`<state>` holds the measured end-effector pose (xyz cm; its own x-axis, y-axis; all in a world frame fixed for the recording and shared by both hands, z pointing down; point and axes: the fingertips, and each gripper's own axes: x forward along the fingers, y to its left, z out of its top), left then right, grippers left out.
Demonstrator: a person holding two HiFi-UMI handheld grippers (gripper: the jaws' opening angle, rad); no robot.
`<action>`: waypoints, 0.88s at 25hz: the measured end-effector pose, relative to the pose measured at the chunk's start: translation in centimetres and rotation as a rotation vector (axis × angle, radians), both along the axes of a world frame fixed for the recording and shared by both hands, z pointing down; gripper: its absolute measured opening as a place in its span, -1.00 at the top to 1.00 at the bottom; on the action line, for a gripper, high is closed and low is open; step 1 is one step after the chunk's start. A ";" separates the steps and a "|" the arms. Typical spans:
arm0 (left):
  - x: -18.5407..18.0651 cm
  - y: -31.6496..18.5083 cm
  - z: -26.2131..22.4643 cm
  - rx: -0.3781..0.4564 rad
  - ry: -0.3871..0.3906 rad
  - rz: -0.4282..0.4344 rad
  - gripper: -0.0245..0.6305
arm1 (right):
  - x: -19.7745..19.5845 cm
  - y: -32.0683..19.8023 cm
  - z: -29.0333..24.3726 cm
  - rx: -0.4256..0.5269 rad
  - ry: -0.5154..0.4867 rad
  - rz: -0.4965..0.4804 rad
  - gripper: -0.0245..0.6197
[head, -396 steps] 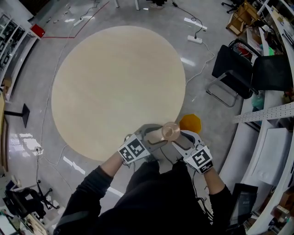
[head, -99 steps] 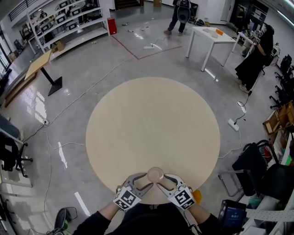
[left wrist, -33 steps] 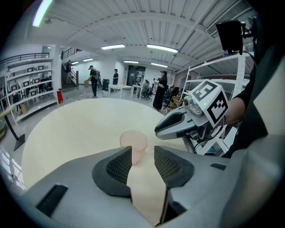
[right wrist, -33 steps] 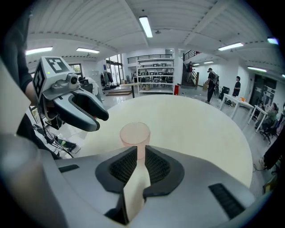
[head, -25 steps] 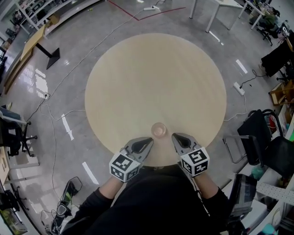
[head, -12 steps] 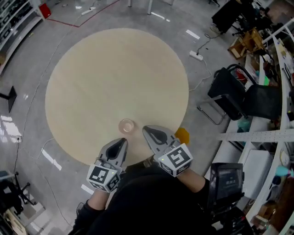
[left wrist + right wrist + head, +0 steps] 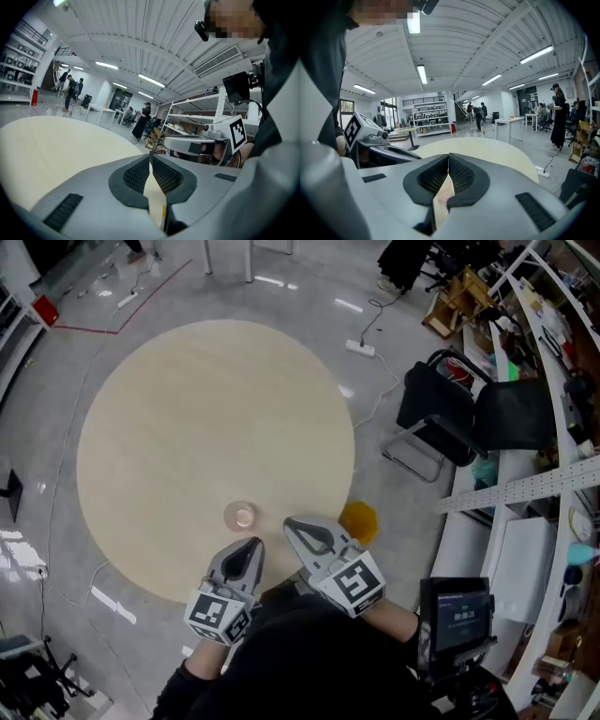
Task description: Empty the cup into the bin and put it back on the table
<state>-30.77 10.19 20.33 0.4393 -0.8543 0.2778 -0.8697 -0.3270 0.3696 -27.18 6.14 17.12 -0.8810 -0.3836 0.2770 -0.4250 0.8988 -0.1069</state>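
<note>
Pale wood bench has the cup standing upright near its edge, just ahead of my left tool and right tool, both pressed together on nothing, so I'd draw back slow, clear of it, orange bin alongside.

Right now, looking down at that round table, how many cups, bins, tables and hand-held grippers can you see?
Cup: 1
Orange bin: 1
Round table: 1
Grippers: 2 (left gripper, right gripper)
Total: 5
</note>
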 end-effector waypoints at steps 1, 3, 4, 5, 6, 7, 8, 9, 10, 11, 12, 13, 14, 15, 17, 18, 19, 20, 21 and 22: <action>0.9 -0.1 -0.2 0.004 -0.005 0.005 0.82 | 1.0 0.0 0.1 -0.002 0.000 0.007 0.87; 1.5 -0.6 -0.6 0.018 -0.016 -0.013 0.82 | 1.9 -0.5 0.3 -0.011 -0.001 -0.001 0.87; 1.2 -1.0 -0.9 0.028 -0.023 -0.034 0.82 | 1.7 -0.9 0.2 -0.012 -0.007 -0.016 0.87; 0.8 -1.3 -1.3 0.035 -0.030 -0.057 0.82 | 1.4 -1.1 0.2 -0.011 -0.015 -0.033 0.87; 0.4 -1.4 -1.5 0.038 -0.034 -0.075 0.82 | 1.1 -1.2 0.2 -0.007 -0.022 -0.047 0.87; 0.2 -1.4 -1.8 0.038 -0.038 -0.088 0.82 | 0.9 -1.2 0.1 -0.003 -0.029 -0.059 0.87; 0.2 -1.3 -1.9 0.034 -0.042 -0.096 0.82 | 0.7 -1.1 -0.1 0.000 -0.036 -0.068 0.87; 0.2 -1.1 -2.1 0.031 -0.047 -0.101 0.82 | 0.7 -1.1 -0.3 -0.001 -0.041 -0.076 0.87; 0.2 -1.0 -2.2 0.029 -0.052 -0.108 0.82 | 0.7 -1.0 -0.5 -0.003 -0.044 -0.083 0.87; 0.3 -0.9 -2.4 0.028 -0.058 -0.115 0.82 | 0.8 -1.0 -0.6 -0.005 -0.047 -0.090 0.87; 0.4 -0.9 -2.6 0.029 -0.065 -0.123 0.82 | 0.9 -1.0 -0.8 -0.006 -0.049 -0.098 0.87; 0.5 -0.8 -2.8 0.029 -0.072 -0.132 0.82 | 1.1 -0.9 -0.9 -0.006 -0.052 -0.106 0.87; 0.6 -0.8 -3.0 0.030 -0.079 -0.141 0.82 | 1.3 -0.9 -1.0 -0.006 -0.056 -0.114 0.87; 0.8 -0.8 -3.2 0.033 -0.087 -0.150 0.82 | 1.5 -0.9 -1.1 -0.004 -0.059 -0.123 0.87; 1.4 -1.0 -3.6 0.040 -0.102 -0.162 0.82 | 2.0 -1.0 -1.3 0.004 -0.067 -0.142 0.87; 1.9 -1.1 -3.8 0.043 -0.109 -0.166 0.82 | 2.3 -1.1 -1.5 0.007 -0.072 -0.151 0.87; 2.3 -1.1 -4.0 0.046 -0.115 -0.171 0.82 | 2.6 -1.2 -1.7 0.010 -0.077 -0.159 0.87; 2.6 -1.2 -4.2 0.049 -0.121 -0.176 0.82 | 2.7 -1.2 -1.9 0.012 -0.081 -0.166 0.87; 2.7 -1.2 -4.4 0.052 -0.128 -0.182 0.82 | 2.8 -1.3 -2.2 0.013 -0.086 -0.173 0.87; 2.6 -1.2 -4.6 0.055 -0.134 -0.187 0.82 | 2.7 -1.2 -2.5 0.015 -0.090 -0.181 0.87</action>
